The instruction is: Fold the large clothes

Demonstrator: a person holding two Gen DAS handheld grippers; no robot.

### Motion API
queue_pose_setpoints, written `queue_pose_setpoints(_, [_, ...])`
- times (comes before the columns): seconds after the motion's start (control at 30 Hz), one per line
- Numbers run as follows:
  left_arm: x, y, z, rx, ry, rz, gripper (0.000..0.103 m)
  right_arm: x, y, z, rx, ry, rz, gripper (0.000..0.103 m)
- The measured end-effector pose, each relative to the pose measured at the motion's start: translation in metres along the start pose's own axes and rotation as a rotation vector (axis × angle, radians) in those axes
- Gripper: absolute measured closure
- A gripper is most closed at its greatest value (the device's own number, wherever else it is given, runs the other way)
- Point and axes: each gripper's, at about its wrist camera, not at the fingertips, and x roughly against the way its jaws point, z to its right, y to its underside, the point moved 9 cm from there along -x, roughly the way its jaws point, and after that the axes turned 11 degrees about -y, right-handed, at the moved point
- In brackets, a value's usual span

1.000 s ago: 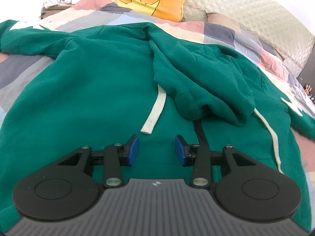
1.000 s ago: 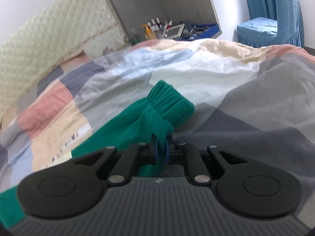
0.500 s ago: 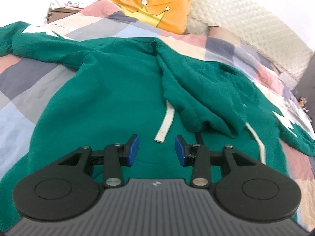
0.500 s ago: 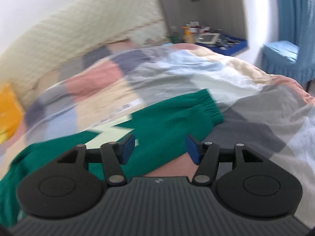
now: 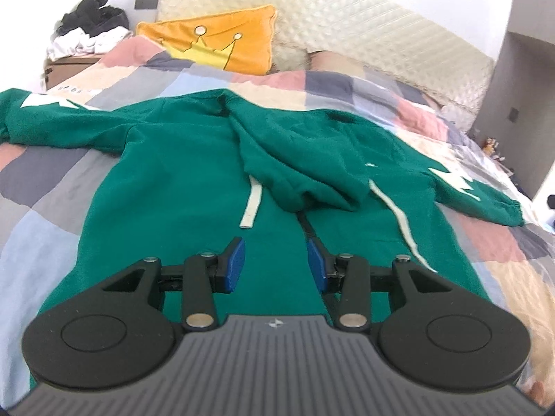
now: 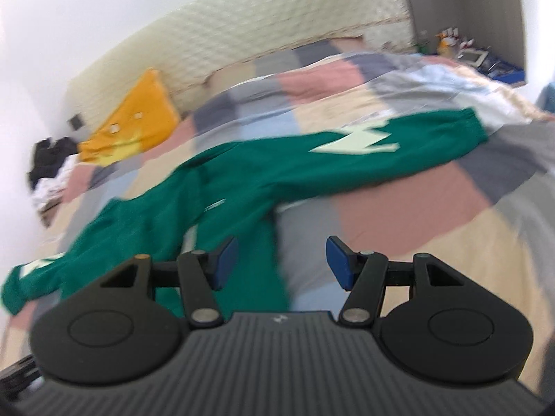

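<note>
A: Left wrist view, entry: the dark green fleece hooded sweatshirt [image 5: 180,173] is seen laid flat, front up, on the pastel patchwork quilt [image 5: 38,235], both sleeves spread outwards. Its hood [image 5: 305,159] is flopped forward over the chest, with the two cream flat drawcords [image 5: 252,204] trailing below it. The left gripper [image 5: 275,265] is held above the lower front with a clear gap between its blue pads; nothing is gripped.

B: Right wrist view, noted though blurred: the right gripper [image 6: 281,260] is likewise parted and empty, over the garment's side edge. The right sleeve [image 6: 364,149], marked with a cream patch, is stretched out across the quilt, its cuff [image 6: 471,128] at the far end. An orange crown-embroidered cushion [image 6: 135,128] is seen against the headboard, well apart from the garment.

A: Judgement: spreading appears finished; a first fold is due.

B: Agreed. The hood would best be flattened back first, with the cords tucked in, so that no lump is trapped. Each sleeve should be pinched near the cuff, through both layers, and carried across the chest.

A: Risk: thick fleece may be dragged bodily if it is gripped by one layer only.
</note>
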Motion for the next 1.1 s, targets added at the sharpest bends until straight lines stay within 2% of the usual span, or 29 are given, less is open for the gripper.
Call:
queue_pose_setpoints(0.17, [0.013, 0.002, -0.002, -0.001, 0.007, 0.014, 0.057, -0.007, 0.045, -0.024, -0.066, -0.06, -0.086, 0.044])
queue_pose_setpoints(0.37, [0.021, 0.007, -0.019, 0.015, -0.009, 0.0, 0.057, -0.03, 0.098, -0.013, -0.14, -0.07, -0.251, 0.044])
queue_pose_setpoints(0.43, [0.019, 0.006, -0.025, 0.034, -0.021, -0.006, 0.057, -0.032, 0.113, -0.006, -0.173, -0.048, -0.288, 0.043])
queue_pose_setpoints(0.53, [0.016, 0.008, -0.032, 0.07, -0.025, -0.03, 0.057, -0.034, 0.116, 0.002, -0.217, -0.049, -0.292, 0.041])
queue_pose_setpoints(0.6, [0.015, 0.009, -0.033, 0.077, -0.03, -0.039, 0.057, -0.037, 0.119, 0.008, -0.226, -0.024, -0.289, 0.029])
queue_pose_setpoints(0.73, [0.015, 0.009, -0.033, 0.075, -0.037, -0.037, 0.057, -0.039, 0.116, 0.021, -0.211, 0.051, -0.248, 0.025])
queue_pose_setpoints(0.83, [0.014, 0.009, -0.033, 0.081, -0.039, -0.039, 0.057, -0.05, 0.122, 0.037, -0.207, 0.116, -0.276, 0.025])
queue_pose_setpoints(0.93, [0.011, 0.008, -0.034, 0.096, -0.04, -0.046, 0.057, -0.061, 0.137, 0.043, -0.28, 0.087, -0.326, 0.023])
queue_pose_setpoints(1.0, [0.01, 0.008, -0.034, 0.108, -0.034, -0.052, 0.057, -0.064, 0.143, 0.042, -0.291, 0.078, -0.343, 0.026])
queue_pose_setpoints(1.1, [0.009, 0.007, -0.035, 0.118, -0.028, -0.053, 0.057, -0.061, 0.145, 0.034, -0.282, 0.062, -0.358, 0.056])
